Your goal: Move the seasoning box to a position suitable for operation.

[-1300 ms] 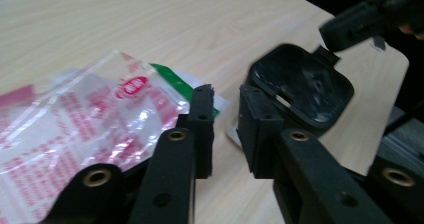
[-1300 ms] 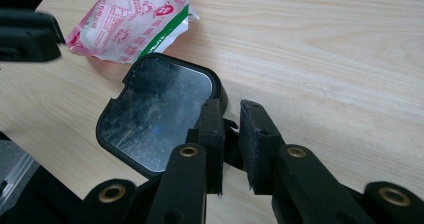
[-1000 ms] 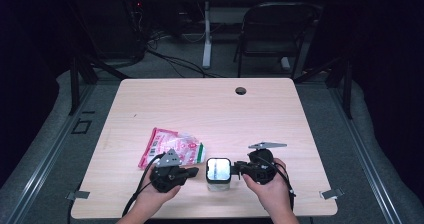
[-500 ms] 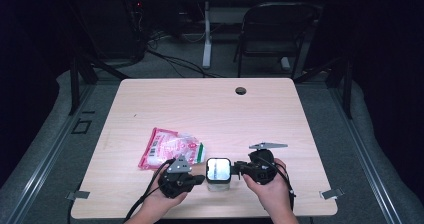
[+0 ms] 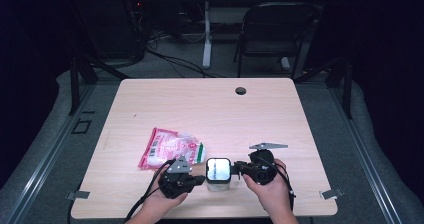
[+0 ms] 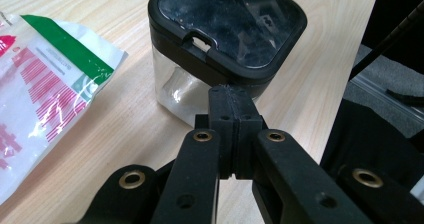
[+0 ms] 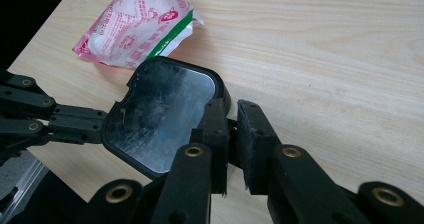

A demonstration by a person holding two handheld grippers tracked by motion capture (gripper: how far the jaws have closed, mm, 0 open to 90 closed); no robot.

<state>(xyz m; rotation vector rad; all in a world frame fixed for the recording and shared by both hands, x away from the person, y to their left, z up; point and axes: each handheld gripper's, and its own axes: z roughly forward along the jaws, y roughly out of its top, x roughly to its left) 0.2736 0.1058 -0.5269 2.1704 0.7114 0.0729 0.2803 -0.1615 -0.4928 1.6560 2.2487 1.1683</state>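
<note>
Both hands are reaching in from the near edge, the left gripper [image 5: 199, 180] pressing its jaws together while the right gripper [image 5: 237, 169] is holding its jaws slightly apart.

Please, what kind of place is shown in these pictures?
Probably a lab or office workroom set up for recording. A light wooden desk with a cable hole stands on grey carpet, a black folding chair is behind it, and cables lie on the floor.

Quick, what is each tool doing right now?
Left tool: shut, tips at the box, holding nothing.
Right tool: nearly closed on the box's rim.
</note>
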